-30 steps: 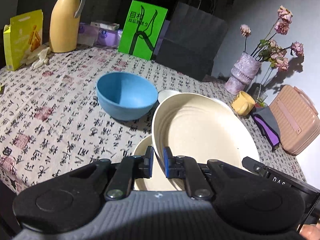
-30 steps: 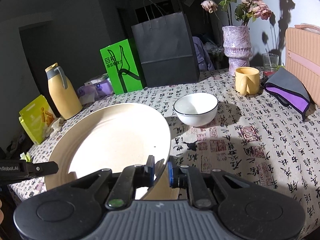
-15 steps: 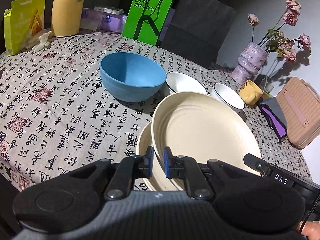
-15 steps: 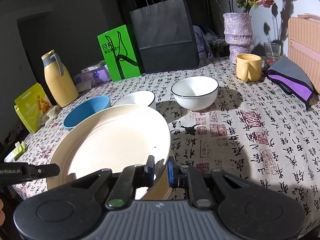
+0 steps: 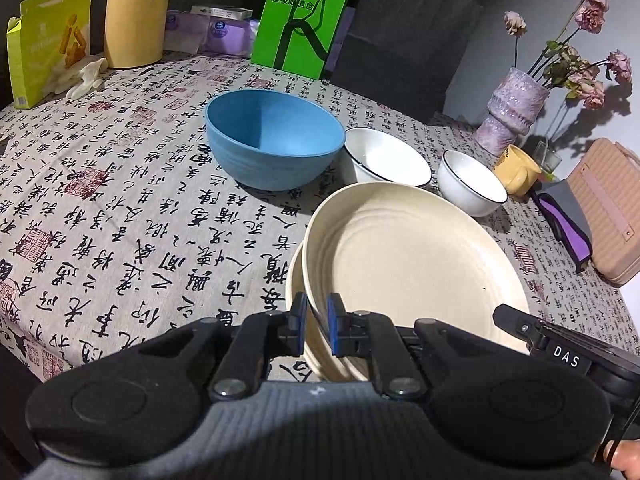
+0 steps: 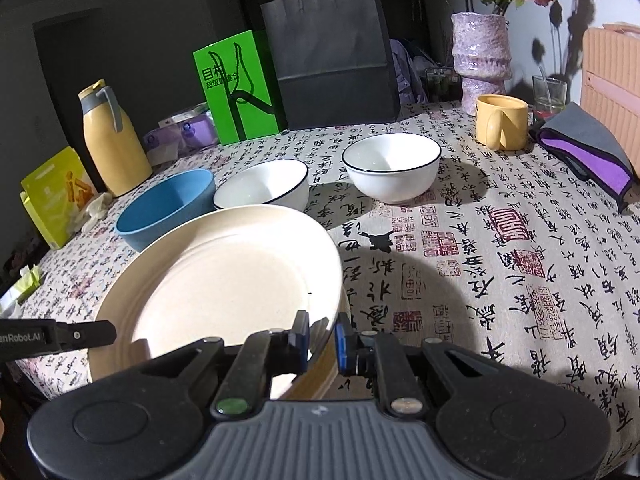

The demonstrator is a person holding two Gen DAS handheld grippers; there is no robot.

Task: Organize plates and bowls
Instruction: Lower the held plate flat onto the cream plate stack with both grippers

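Plates: a cream plate (image 5: 412,268) sits at the near edge of the table (image 5: 120,216), resting on top of a second cream plate (image 5: 294,292) whose rim shows just beneath it on the left. The left gripper (image 5: 317,322) has its blue-padded fingers closed narrowly on the near-left rim of the top plate, while the right gripper (image 6: 323,336) straddles the opposite rim with its jaws a little wider, a small gap showing at the right pad, so whether it truly pinches the plate I cannot tell. Each wrist view catches the tip of the other gripper at the plate's far side. Beyond the plates stand a blue bowl (image 5: 274,144), a white bowl (image 5: 386,160) with a dark rim just beside it, and a second white bowl (image 5: 472,184) a little apart to the right. The left view shows the lower plate's rim clearly; the right view shows only a sliver of it under the top plate's right edge. The right view alone shows the whole yellow mug (image 6: 500,122), a drinking glass (image 6: 550,94) behind it and the black paper bag (image 6: 332,52) in full. A yellow jug (image 6: 112,140), green bag (image 5: 302,20), purple vase (image 5: 512,114), grey-purple cloth (image 6: 588,148) and pink case (image 5: 604,208) ring the table's back and side.
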